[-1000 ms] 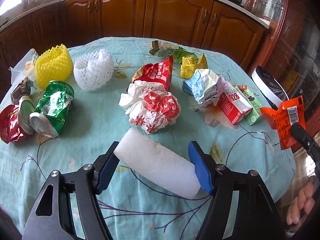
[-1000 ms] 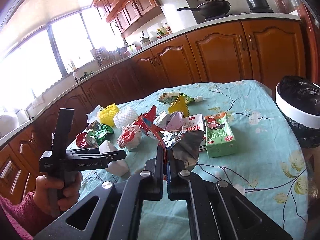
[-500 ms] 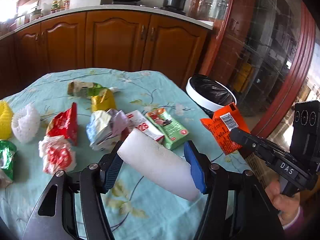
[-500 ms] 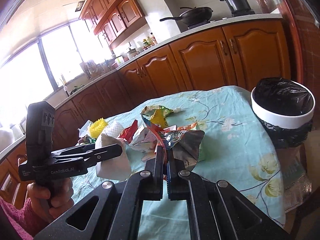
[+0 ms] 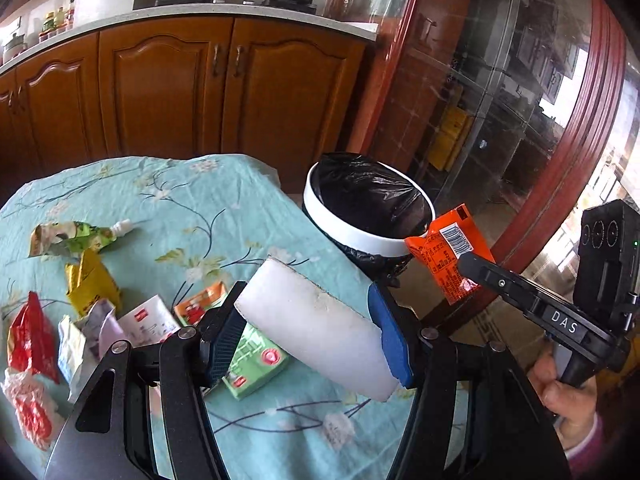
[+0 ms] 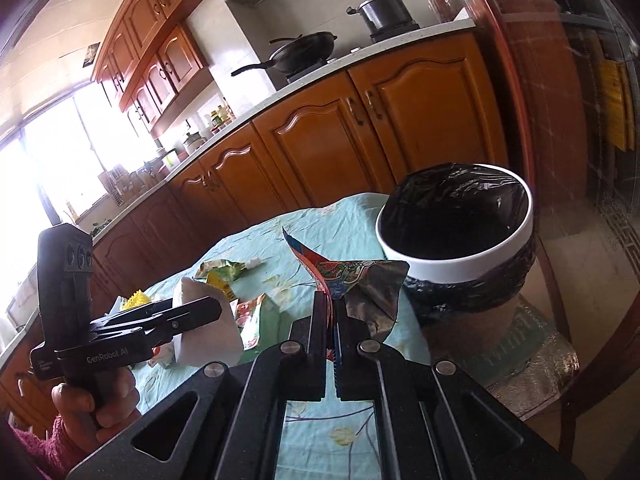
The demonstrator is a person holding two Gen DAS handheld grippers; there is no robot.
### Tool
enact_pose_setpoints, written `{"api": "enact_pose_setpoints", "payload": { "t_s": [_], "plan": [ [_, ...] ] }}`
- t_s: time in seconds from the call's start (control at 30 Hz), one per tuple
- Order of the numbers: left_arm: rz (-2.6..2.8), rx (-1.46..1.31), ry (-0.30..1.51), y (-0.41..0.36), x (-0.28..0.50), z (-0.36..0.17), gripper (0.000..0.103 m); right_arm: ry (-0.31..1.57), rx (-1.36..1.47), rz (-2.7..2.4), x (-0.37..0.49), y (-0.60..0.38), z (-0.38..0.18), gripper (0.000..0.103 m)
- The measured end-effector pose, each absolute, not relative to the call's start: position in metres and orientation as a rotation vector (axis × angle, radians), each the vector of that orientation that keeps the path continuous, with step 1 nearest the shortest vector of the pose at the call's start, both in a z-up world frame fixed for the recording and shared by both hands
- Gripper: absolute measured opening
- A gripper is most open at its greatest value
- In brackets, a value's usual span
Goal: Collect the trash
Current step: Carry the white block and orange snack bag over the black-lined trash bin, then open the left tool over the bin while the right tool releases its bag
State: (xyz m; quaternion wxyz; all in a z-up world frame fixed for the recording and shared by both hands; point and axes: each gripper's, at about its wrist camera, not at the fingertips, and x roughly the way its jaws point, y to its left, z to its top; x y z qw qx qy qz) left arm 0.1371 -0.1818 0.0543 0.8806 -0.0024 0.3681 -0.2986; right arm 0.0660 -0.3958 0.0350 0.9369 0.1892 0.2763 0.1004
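**A:** Why were both grippers loaded at that point?

**B:** I wanted 2 pieces of trash carried in 1 trip. The left gripper (image 5: 308, 334) had its jaws clamped across the white foam block (image 5: 316, 320), blue pads pressing on either side, the block held clear above the surface (image 5: 208, 200). The right gripper (image 6: 331, 320) had its jaws pressed together on the orange snack wrapper (image 5: 448, 254), pinching 1 edge so the foil lining fanned out above them.

**A:** And the bin?

**B:** The white bin with the black liner (image 6: 460, 216) stood just off the edge of the surface, mouth open. In the left wrist view the wrapper hung just beside its rim, the foam nearer to me and short of it. I judged both needed to get over the mouth before I let go, the light wrapper especially, since it could drift.

**A:** What had changed over the last second?

**B:** 1 second before, both cameras looked across the full litter: crushed green can, yellow and white fruit nets, crumpled red and white bag. By this moment both had swung toward the bin, which sat much larger in view, and most of that litter had slipped out of frame. The green carton (image 5: 256, 354) and the yellow packet (image 5: 90, 280) stayed on the cloth. The left jaws had closed slightly further on the foam; the right ones hadn't budged.
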Motion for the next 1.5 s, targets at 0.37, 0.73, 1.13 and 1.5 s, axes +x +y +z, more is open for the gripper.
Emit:
{"api": "enact_pose_setpoints", "payload": {
  "t_s": [0.37,0.73,1.13,1.5],
  "plan": [
    [-0.714,0.034,0.792,-0.247,0.193,0.066,0.061,0.576,0.404,0.130,0.109,-0.444,0.044,0.002],
    [-0.771,0.115,0.851,-0.313,0.255,0.063,0.062,0.643,0.439,0.093,0.161,-0.486,0.043,0.002],
    [-0.783,0.204,0.936,-0.350,0.287,0.040,0.070,0.736,0.488,0.093,0.204,-0.518,0.030,0.004],
    [-0.787,0.228,0.951,-0.358,0.288,0.031,0.077,0.731,0.514,0.092,0.209,-0.525,0.023,0.029]
  ]
}}
